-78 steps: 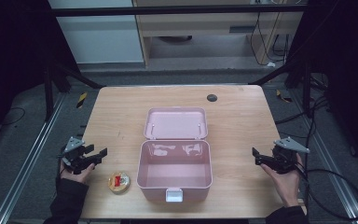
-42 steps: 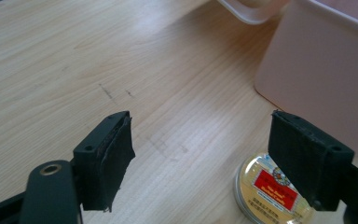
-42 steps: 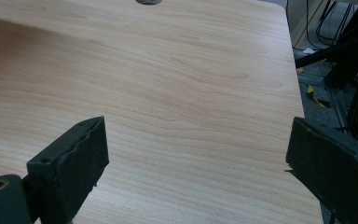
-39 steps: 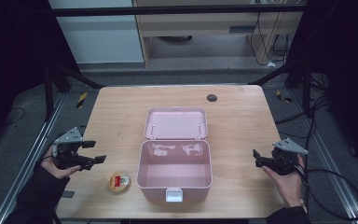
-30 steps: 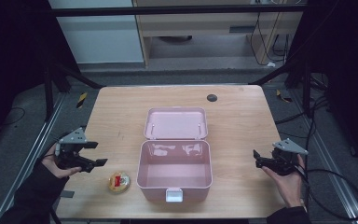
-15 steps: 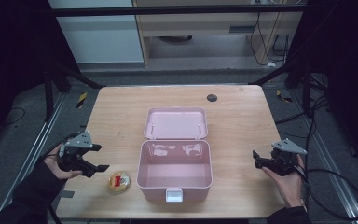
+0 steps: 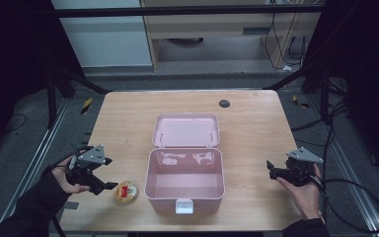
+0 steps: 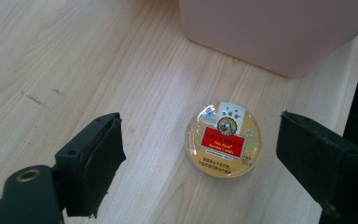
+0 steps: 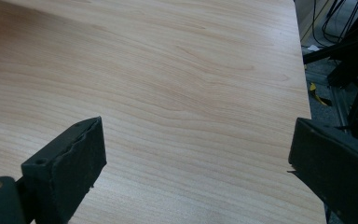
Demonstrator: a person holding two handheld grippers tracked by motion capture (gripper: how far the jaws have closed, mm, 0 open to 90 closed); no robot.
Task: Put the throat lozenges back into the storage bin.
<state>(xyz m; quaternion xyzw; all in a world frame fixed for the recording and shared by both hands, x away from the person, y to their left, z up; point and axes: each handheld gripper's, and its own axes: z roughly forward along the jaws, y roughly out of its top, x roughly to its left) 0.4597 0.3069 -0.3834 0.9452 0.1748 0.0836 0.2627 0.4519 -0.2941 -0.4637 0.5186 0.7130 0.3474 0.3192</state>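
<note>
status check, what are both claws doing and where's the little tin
Left claw open, lined up over the round tin. Tin flat on the table, beside the open pink box, not touching. Right claw open over bare wood. Nothing in the way.

Left gripper [image 7: 100, 174]: black body, carried in a hand [image 7: 61, 175] below a dark sleeve [image 7: 27, 210]. A grey three-cornered plate [image 7: 91, 153] is mounted on top. In the left gripper view its two jaws are matte black blocks with flat rubbery inner faces; the jaw at the left of that view has a small screw hole in its top and a round metal-lined hole in the arm behind it.

Right gripper [image 7: 272, 171]: black body with the same grey three-cornered plate [image 7: 303, 155] on top, carried in a hand [image 7: 303, 192] below a dark sleeve [image 7: 303, 228]. A black cable [image 7: 360, 190] loops away from it. In the right gripper view its jaws show worn, ragged pad edges.
</note>
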